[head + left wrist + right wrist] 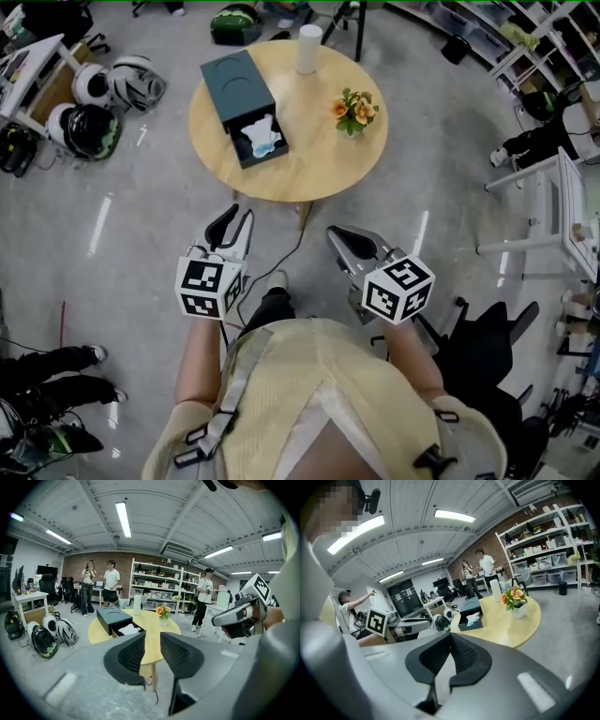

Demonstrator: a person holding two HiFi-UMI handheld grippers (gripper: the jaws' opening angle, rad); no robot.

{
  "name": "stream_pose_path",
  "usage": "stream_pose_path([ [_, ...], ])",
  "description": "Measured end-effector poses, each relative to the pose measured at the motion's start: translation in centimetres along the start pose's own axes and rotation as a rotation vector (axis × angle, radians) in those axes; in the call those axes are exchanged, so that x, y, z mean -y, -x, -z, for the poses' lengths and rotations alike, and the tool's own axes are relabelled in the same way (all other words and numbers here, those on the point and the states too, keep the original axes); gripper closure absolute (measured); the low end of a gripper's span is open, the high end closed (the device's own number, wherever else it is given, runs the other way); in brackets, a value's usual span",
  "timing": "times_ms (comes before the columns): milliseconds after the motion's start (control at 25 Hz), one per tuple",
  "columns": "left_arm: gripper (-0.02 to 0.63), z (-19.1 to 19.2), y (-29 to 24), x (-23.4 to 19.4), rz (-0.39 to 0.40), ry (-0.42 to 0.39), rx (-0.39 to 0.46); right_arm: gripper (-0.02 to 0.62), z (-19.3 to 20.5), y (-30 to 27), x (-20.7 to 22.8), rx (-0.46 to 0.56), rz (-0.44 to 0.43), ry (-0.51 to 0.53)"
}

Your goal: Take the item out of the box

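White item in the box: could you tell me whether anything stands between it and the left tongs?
Nothing visible does. The left tongs hang open short of the table; the white item lies uncovered in the open end of the box, facing them. The flowers stand aside.

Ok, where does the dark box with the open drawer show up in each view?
Head view: the box sits in the upper part, left of centre.
Left gripper view: the box is left of centre, just below mid-height.
Right gripper view: the box is near the centre, small.
Shared landmark: the flowers stand to the box's right in all three.
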State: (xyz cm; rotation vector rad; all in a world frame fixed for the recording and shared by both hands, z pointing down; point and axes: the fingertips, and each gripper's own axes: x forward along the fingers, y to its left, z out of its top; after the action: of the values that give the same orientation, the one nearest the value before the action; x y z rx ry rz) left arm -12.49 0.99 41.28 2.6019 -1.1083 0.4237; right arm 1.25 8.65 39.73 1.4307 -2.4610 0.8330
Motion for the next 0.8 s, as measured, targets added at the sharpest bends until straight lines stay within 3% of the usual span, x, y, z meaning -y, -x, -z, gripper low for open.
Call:
stream_pose_path([
  [280, 0.443, -0.7, -2.0, -3.5, -0.001, 0.015, -0.014, 0.591, -1.1, -4.4, 0.6, -0.033, -0.006, 0.000],
  [560, 0.383, -0.6, -5.1, -4.8, 0.049, 0.021, -0.057, 0.591, -1.5, -7.8, 1.1, -0.034, 0.013, -0.032],
  [800, 0.382, -1.0, -8.0, -6.5, 0.035, 0.002, -0.103, 0.591, -2.1, -9.1, 2.8, -0.064, 0.008, -0.037],
])
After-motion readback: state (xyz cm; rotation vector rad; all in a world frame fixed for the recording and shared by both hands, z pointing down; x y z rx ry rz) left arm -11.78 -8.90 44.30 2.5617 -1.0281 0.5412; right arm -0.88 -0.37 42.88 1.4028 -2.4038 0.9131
